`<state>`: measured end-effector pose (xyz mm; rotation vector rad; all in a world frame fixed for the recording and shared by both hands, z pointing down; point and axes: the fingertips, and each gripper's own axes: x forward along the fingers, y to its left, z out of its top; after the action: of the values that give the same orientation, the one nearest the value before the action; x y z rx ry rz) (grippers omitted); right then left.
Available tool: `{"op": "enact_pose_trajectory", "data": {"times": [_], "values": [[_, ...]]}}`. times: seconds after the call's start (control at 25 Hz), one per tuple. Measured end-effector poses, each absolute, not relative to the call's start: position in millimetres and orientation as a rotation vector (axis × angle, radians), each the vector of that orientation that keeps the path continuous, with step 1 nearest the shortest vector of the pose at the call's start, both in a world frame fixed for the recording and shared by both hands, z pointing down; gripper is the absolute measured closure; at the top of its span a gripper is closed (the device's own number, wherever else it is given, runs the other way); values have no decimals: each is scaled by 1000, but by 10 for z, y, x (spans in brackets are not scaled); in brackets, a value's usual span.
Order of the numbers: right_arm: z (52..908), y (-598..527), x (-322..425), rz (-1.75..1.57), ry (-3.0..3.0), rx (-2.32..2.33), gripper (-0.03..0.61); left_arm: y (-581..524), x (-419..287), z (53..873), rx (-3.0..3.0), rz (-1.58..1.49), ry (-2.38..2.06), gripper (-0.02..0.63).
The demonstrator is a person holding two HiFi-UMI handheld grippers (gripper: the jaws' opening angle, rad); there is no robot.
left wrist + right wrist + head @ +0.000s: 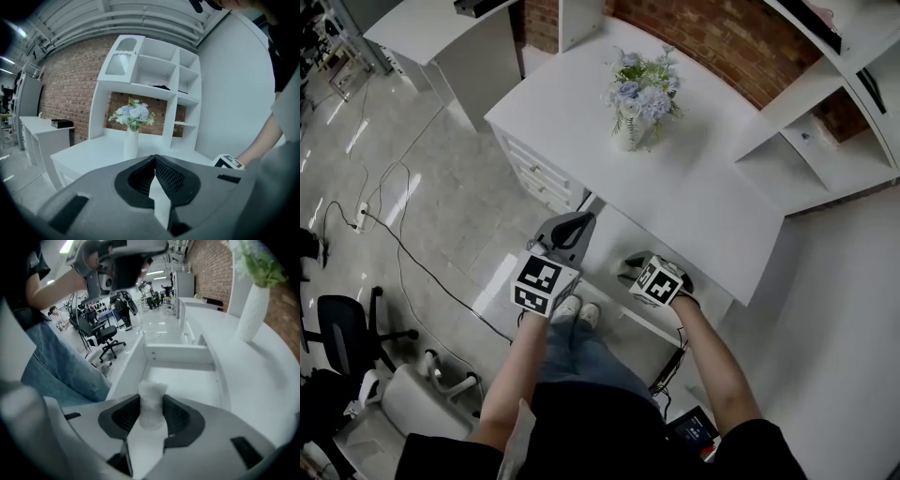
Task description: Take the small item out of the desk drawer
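My right gripper [151, 398] is clamped partway closed on the small whitish, translucent item [152, 411], holding it just above the near end of the open desk drawer [187, 380]. My left gripper [154, 160], off to the left, has its jaws together on nothing. The only print I can see is the square markers on the marker cube [660, 281].

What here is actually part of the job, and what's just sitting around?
Part of the job:
- right gripper, closed on the small white item
- open desk drawer beneath it

Just around:
- left gripper, shut and empty
- vase of flowers
- desk top
- shelf unit
- office chair
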<state>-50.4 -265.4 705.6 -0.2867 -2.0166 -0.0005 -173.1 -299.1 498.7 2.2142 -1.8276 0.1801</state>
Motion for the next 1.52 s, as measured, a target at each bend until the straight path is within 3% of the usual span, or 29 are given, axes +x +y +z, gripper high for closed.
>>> {"op": "enact_pose_trajectory", "data": {"times": [0.48, 0.8, 1.2, 1.52], "values": [[4918, -3357, -314, 52, -2601, 317, 426, -3647, -1249, 4332, 2482, 127, -1715, 606], [3746, -3672, 480, 68, -2955, 960, 426, -3940, -658, 3973, 2670, 83, -1590, 606], [3619, -3718, 1807, 71, -2763, 1807, 426, -3952, -365, 3718, 2755, 50, -1564, 606], [3916, -3716, 2066, 132, -2591, 1989, 426, -3943, -410, 3722, 2747, 58, -1579, 606]]}}
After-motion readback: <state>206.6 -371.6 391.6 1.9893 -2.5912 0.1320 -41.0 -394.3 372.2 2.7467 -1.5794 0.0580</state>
